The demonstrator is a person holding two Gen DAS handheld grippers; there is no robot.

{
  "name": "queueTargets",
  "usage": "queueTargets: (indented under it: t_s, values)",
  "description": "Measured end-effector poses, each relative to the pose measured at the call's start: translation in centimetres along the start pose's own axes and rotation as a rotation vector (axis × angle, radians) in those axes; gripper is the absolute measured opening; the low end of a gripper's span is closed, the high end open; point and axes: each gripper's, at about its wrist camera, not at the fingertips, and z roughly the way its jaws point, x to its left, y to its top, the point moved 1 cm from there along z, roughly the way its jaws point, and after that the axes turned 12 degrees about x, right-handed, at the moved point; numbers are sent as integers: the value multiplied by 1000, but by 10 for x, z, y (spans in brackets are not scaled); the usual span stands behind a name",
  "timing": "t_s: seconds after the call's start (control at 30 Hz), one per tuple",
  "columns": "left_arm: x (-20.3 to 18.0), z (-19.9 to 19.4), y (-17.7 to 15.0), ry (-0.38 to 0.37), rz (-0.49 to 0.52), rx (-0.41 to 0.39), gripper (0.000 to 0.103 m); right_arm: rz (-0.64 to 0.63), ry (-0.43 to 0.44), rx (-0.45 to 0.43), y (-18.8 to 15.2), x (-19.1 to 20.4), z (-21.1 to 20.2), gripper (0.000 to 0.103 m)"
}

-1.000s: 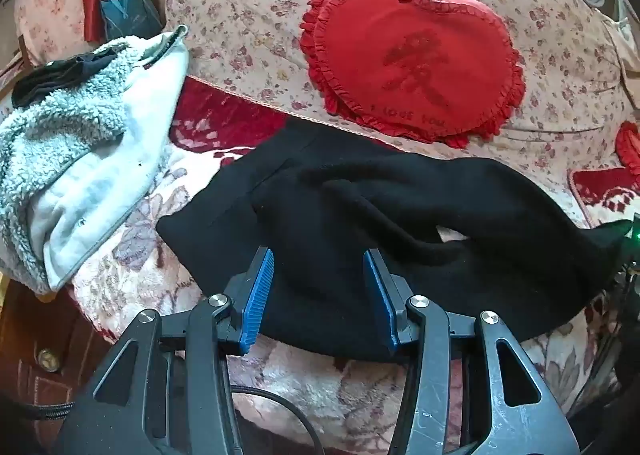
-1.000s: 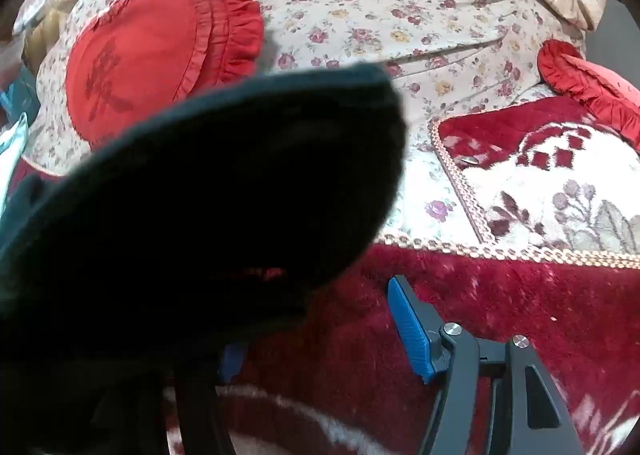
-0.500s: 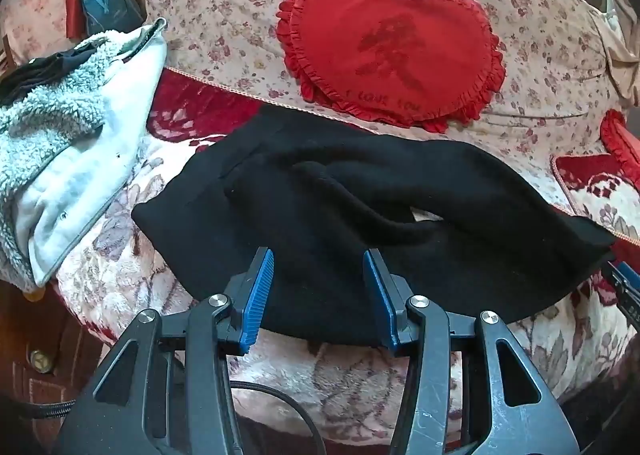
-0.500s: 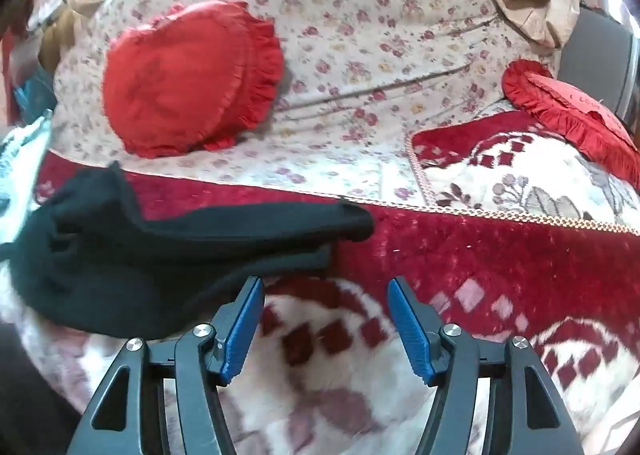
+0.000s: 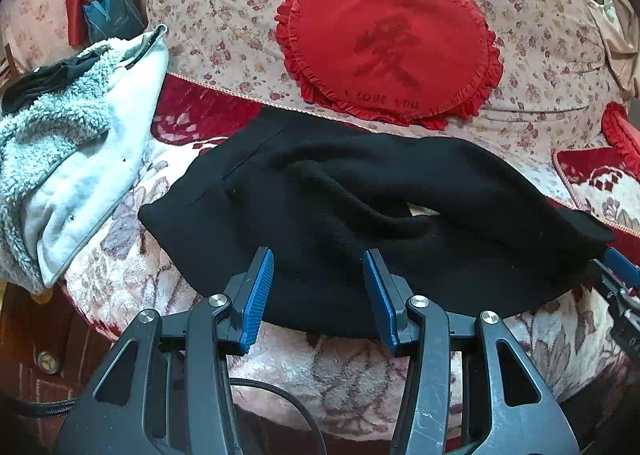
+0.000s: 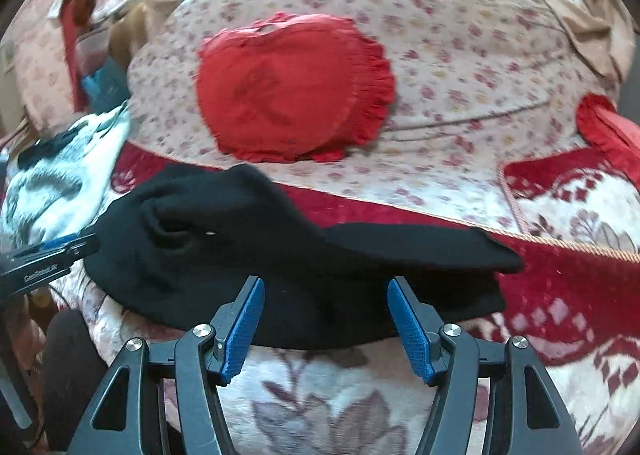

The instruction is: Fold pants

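Both grippers, left (image 5: 318, 291) and right (image 6: 326, 325), hover with fingers spread and empty; pants (image 5: 360, 223) lie just ahead, half-folded. Next: grasp an edge.

Pants (image 6: 304, 255) now released, flat; right gripper (image 6: 324, 319) jaws apart, empty.

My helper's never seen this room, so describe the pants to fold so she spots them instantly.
Find the floral sofa with its red heart cushion. On the seat just below lie the black pants, plain fleece. The garment beside them is pale and fluffy.
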Motion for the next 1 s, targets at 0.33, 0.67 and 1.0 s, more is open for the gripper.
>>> queueTargets:
  t_s: [0.33,0.67,1.0]
  values:
    - [-12,3,-2,-43,23,28,46,-19,24,31,11,19,5,62]
    - [-13,10,1,-33,27,41,46,-45,64,33,15,31,9,62]
    - [-8,15,5,12,21,33,46,-75,80,68,17,47,22,62]
